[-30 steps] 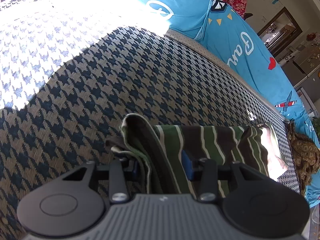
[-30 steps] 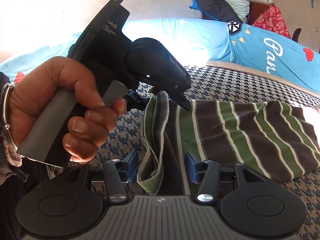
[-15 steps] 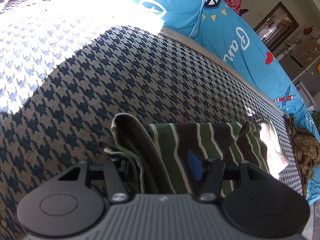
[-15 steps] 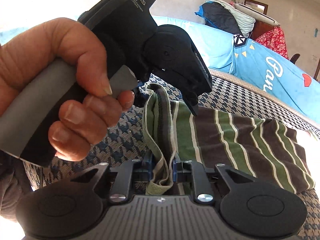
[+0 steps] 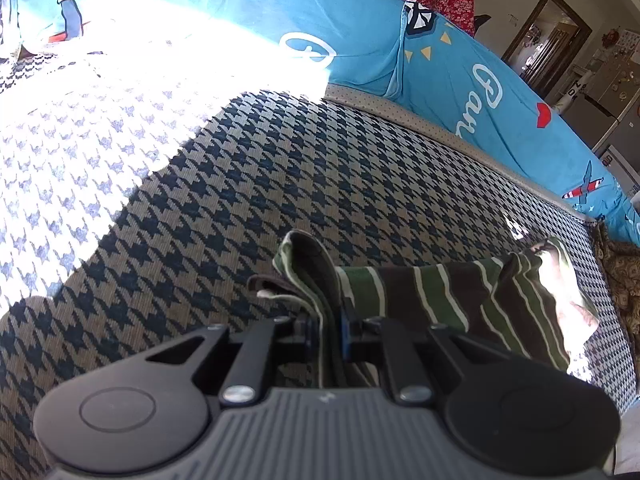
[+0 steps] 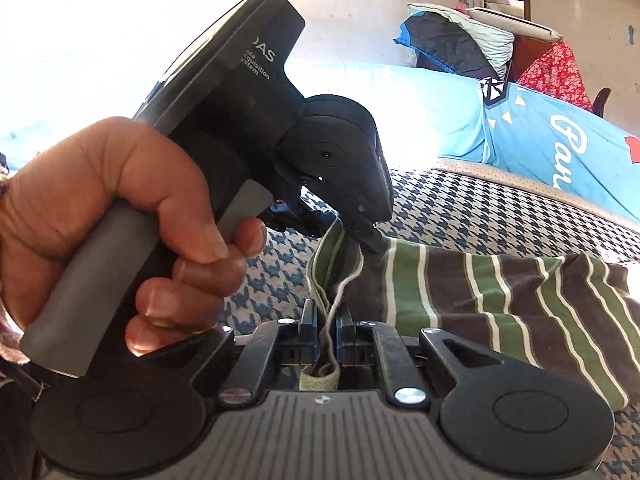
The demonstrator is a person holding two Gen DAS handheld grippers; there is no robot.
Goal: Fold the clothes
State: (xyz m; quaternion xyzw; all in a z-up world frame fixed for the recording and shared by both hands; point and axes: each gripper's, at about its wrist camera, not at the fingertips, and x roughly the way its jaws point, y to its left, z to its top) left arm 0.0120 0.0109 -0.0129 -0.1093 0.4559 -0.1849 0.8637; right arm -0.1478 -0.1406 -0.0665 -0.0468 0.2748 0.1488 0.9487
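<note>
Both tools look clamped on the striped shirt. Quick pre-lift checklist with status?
1. Left tool shut on the striped shirt edge: ok.
2. Right tool shut on the same edge: ok.
3. Hand grips the left tool's handle firmly: ok.
4. Rest of the shirt lies free on the houndstooth cover, nothing on it: ok.
5. All fabric layers caught in each tool: cannot tell.
6. Far end of the shirt flat, not bunched: not ok, it looks rumpled.

Sun glare washes out the striped garment's [image 5: 460, 300] far end; the left gripper [image 6: 320, 220] hides its near fold.
</note>
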